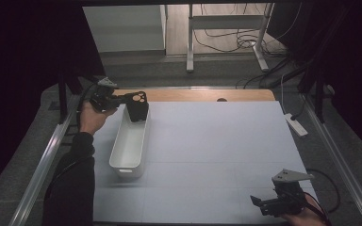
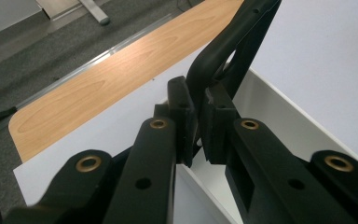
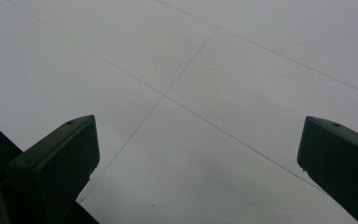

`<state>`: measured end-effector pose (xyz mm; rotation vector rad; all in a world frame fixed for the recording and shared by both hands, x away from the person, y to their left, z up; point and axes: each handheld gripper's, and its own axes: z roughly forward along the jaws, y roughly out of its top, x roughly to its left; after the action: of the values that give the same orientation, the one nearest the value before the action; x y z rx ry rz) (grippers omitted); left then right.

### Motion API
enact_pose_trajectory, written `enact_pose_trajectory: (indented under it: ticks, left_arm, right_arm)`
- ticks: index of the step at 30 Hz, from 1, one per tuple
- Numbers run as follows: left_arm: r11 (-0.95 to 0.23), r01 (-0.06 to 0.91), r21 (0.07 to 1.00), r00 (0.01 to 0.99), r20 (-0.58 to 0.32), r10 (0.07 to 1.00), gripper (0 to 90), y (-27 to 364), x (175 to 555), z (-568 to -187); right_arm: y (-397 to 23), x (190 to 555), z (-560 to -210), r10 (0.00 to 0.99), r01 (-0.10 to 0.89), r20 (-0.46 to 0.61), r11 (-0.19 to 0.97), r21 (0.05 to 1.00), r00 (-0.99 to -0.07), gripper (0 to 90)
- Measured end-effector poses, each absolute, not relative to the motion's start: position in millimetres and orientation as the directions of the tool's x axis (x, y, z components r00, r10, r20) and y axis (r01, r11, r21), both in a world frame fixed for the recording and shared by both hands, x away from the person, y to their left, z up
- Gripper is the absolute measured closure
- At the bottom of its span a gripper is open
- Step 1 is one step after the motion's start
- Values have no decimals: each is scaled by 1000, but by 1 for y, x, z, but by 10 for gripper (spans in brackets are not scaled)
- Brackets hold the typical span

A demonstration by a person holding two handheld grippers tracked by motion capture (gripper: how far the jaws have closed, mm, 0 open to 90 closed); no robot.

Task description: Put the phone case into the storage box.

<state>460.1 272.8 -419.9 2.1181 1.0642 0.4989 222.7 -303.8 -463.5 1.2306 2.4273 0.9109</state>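
Here the left gripper (image 1: 122,100) clamps a black case (image 1: 137,106) over the bin's (image 1: 128,149) far end; next, lower and release; right gripper (image 1: 264,205) gapes idle.

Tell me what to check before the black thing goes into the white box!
1. Left tongs pinch the black case tightly: ok, pads shut on its edge.
2. Case is over the white bin: ok, it hangs at the bin's far end.
3. Case already resting on the bin's bottom: cannot tell.
4. Room inside the bin: ok, the part seen from the high view is bare.
5. Right tongs out of the way: ok, open above the white table, at its near right corner, far from the bin.
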Motion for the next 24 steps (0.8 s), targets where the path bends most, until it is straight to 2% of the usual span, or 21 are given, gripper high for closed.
enact_pose_trajectory:
  ticks: [14,24]
  left_arm:
    - [-409,501,763,589,46,807,832,277,464,-426]
    - [-367,515,775,546,34,837,805,277,472,-429]
  right_arm:
    - [-303,223,-464,796,628,40,443,639,-604,0]
    - [-303,223,-464,794,628,41,447,638,-607,0]
